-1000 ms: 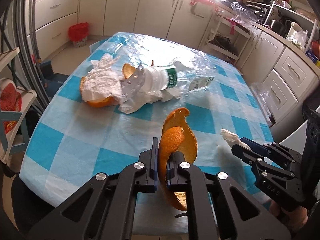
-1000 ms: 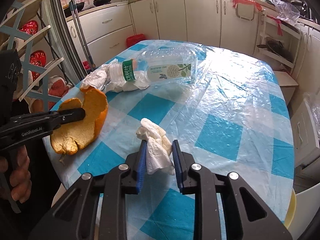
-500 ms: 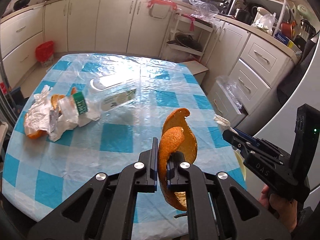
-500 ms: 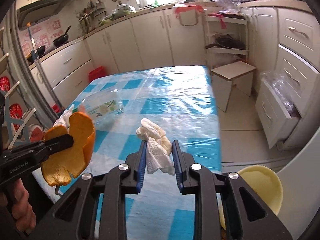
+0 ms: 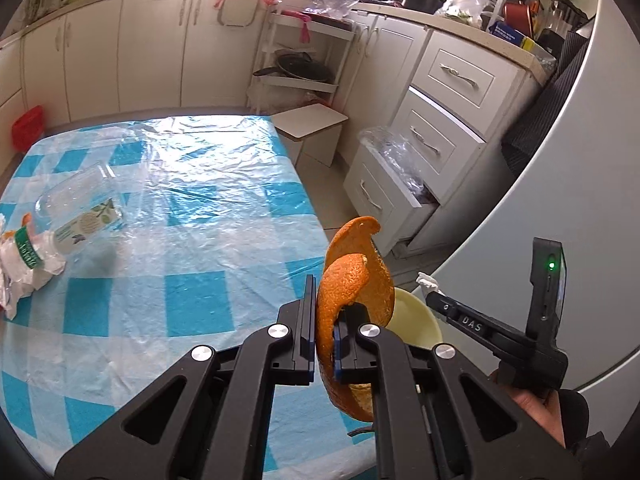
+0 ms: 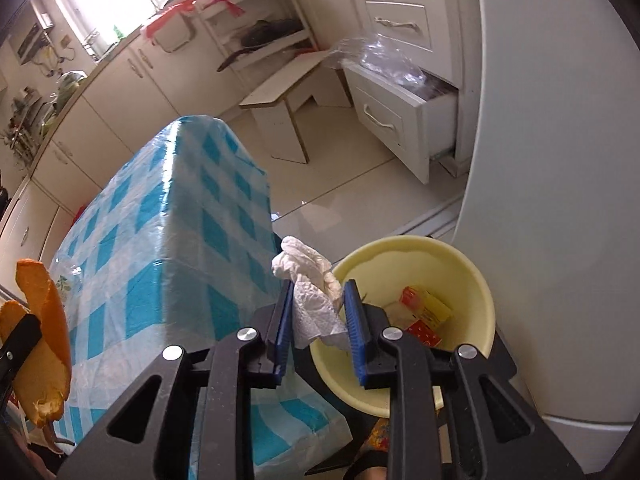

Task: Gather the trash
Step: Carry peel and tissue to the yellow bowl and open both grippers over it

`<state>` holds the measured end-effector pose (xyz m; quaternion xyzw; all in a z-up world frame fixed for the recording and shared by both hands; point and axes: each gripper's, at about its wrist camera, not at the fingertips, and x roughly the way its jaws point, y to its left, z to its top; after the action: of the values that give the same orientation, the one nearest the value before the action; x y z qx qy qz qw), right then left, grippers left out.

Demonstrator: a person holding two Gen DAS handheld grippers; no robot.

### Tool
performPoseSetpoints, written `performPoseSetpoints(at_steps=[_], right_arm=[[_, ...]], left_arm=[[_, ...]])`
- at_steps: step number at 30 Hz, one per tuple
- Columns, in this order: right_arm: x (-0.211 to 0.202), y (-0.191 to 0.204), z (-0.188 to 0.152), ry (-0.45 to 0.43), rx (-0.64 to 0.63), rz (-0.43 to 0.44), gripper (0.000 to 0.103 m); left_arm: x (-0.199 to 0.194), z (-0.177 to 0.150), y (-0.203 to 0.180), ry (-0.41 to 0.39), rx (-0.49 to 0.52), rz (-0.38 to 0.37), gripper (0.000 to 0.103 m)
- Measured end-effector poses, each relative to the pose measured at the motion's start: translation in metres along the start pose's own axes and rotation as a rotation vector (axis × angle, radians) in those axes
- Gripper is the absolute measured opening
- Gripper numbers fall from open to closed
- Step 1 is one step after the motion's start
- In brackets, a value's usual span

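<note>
Trash in transit: orange peel (image 5: 352,300) pinched in left hand-held gripper (image 5: 322,344) beside the surface (image 5: 180,240) edge, crumpled tissue (image 6: 314,296) pinched in right hand-held gripper (image 6: 316,320) over yellow bin (image 6: 476,280) rim; early release risks tissue dropping to the floor (image 6: 360,192).

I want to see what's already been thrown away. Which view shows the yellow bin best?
The right wrist view: the yellow bin shows its open mouth and packaging inside. The left wrist view shows only a sliver of rim behind the orange peel.
</note>
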<state>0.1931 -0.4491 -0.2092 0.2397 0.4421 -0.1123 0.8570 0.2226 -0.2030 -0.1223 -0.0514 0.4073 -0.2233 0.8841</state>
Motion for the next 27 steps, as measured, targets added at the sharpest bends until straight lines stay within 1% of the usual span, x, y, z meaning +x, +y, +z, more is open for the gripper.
performPoseSetpoints(at_steps=[8,11,13,15,16,18,21,27], right_arm=[[0.013,-0.025,0.007,0.041,0.094,-0.033,0.026],[0.018,-0.037,0.009,0.049,0.14,-0.056,0.032],[0.014,-0.043,0.009,0.039,0.178,-0.062,0.034],[0.009,-0.048,0.011,0.013,0.201,-0.065,0.04],[0.006,-0.049,0.012,0.001,0.205,-0.068,0.041],[0.004,-0.051,0.013,-0.012,0.211,-0.069,0.047],[-0.003,-0.055,0.015,-0.049,0.242,-0.052,0.048],[-0.04,-0.053,0.024,-0.209,0.246,-0.052,0.055]], left_arm=[[0.029,0.001,-0.032,0.048,0.033,-0.033,0.006],[0.043,0.001,-0.044,0.074,0.044,-0.045,0.006],[0.054,0.001,-0.052,0.093,0.052,-0.053,0.006],[0.066,-0.001,-0.06,0.118,0.06,-0.06,0.006],[0.071,-0.002,-0.064,0.129,0.063,-0.062,0.006],[0.083,-0.006,-0.071,0.156,0.071,-0.065,0.006],[0.098,-0.012,-0.078,0.199,0.069,-0.07,0.006],[0.127,-0.016,-0.095,0.267,0.043,-0.073,0.008]])
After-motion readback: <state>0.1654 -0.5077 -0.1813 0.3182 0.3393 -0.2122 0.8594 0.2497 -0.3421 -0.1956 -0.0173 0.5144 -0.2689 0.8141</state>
